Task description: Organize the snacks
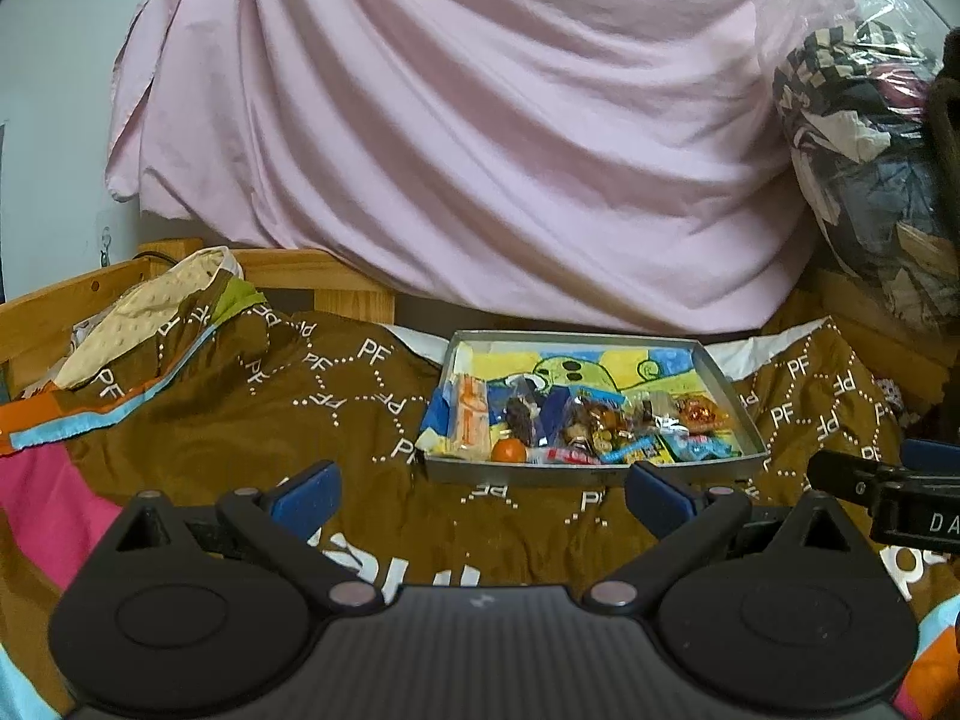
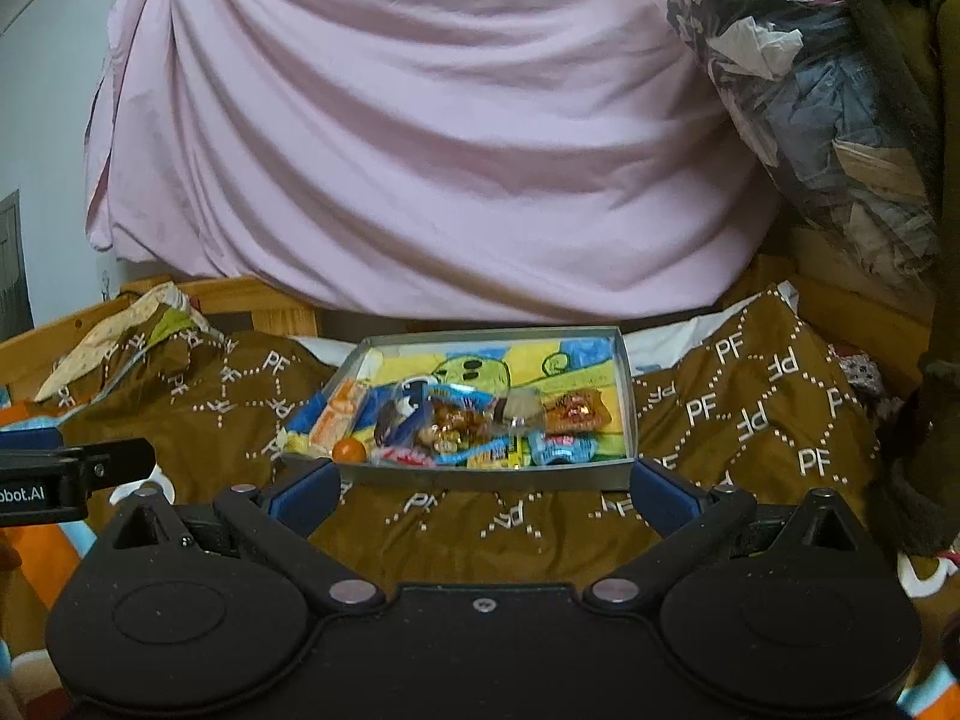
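Note:
A shallow grey box (image 1: 594, 471) (image 2: 480, 474) with a cartoon picture on its floor lies on a brown "PF" printed cloth (image 1: 240, 420) (image 2: 750, 414). Several wrapped snacks (image 1: 600, 426) (image 2: 456, 426) are piled in its near half, with a small orange ball (image 1: 509, 450) (image 2: 349, 451) at the front left and a pale orange-printed packet (image 1: 469, 414) (image 2: 336, 417) along the left wall. My left gripper (image 1: 483, 495) hangs open just short of the box's front wall, empty. My right gripper (image 2: 483, 495) is open too, its blue fingertips (image 2: 660, 495) flanking the box's front wall, nothing held.
A large pink sheet (image 1: 456, 120) (image 2: 420, 120) drapes down behind the box. A clear plastic bag of clothes (image 1: 864, 138) (image 2: 828, 96) sits at the right. A wooden frame (image 1: 336, 288) (image 2: 252, 300) runs behind. The right gripper's body (image 1: 888, 492) shows at the left view's right edge.

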